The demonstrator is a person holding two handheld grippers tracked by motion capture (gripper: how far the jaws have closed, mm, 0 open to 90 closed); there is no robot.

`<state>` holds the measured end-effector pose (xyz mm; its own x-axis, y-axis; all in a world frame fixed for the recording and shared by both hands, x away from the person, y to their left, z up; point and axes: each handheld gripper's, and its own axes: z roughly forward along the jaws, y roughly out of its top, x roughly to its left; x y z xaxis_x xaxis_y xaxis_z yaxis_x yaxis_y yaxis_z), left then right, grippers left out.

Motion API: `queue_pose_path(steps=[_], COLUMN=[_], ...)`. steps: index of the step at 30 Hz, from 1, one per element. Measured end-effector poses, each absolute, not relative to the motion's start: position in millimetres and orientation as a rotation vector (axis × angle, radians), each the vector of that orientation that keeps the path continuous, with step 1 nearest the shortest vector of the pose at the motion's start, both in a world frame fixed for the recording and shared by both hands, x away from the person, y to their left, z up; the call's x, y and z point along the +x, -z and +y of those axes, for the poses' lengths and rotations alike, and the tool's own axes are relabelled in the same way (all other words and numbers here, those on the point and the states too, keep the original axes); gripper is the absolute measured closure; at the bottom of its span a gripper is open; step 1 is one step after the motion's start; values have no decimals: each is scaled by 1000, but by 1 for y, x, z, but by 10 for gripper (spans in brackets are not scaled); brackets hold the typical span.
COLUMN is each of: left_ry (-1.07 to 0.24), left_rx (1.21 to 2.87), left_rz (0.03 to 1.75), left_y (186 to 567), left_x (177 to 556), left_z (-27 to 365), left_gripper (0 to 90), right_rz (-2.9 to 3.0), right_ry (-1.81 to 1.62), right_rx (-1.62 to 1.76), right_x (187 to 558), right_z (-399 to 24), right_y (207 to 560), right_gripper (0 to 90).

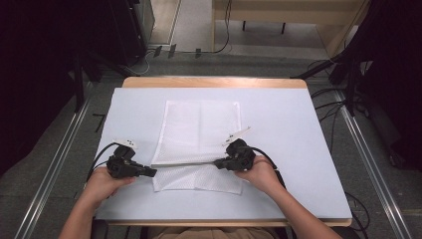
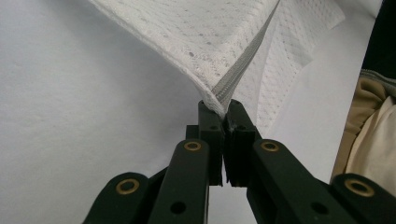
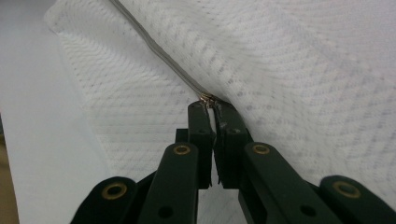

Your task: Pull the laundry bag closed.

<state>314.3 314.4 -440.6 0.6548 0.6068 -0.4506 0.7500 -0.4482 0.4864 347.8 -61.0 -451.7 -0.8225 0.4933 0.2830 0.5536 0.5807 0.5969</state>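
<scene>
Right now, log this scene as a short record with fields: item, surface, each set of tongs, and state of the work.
item: white mesh zip bag, lying flat, near edge lifted
zipper: grey zipper running along the lifted edge
surface: pale blue table cover
left tongs: shut on the bag's left end of the zipper edge
right tongs: shut on the zipper edge at the metal slider
state: edge held taut between both tongs, a lower layer on the cover beneath

We see a pale blue rectangular table mat (image 1: 298, 149) covering a light wooden table (image 1: 214, 82), black cables (image 1: 328, 112) trailing over the grey floor (image 1: 50, 164).
</scene>
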Motion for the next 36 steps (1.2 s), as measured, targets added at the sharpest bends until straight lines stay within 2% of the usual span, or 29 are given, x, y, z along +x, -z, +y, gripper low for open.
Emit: queue_pose_path(steps=[17, 36], left_ry=[293, 287], left_rx=[2205, 2203], left_rz=[1045, 1014], left_y=[442, 439], left_x=[315, 314], left_z=[314, 313], left_gripper=[882, 881], right_rz=[-2708, -2715], right_ry=[1049, 1056], right_rx=[-1000, -1007], right_x=[344, 341], right_z=[-108, -119], right_y=[451, 449], right_gripper=[881, 880])
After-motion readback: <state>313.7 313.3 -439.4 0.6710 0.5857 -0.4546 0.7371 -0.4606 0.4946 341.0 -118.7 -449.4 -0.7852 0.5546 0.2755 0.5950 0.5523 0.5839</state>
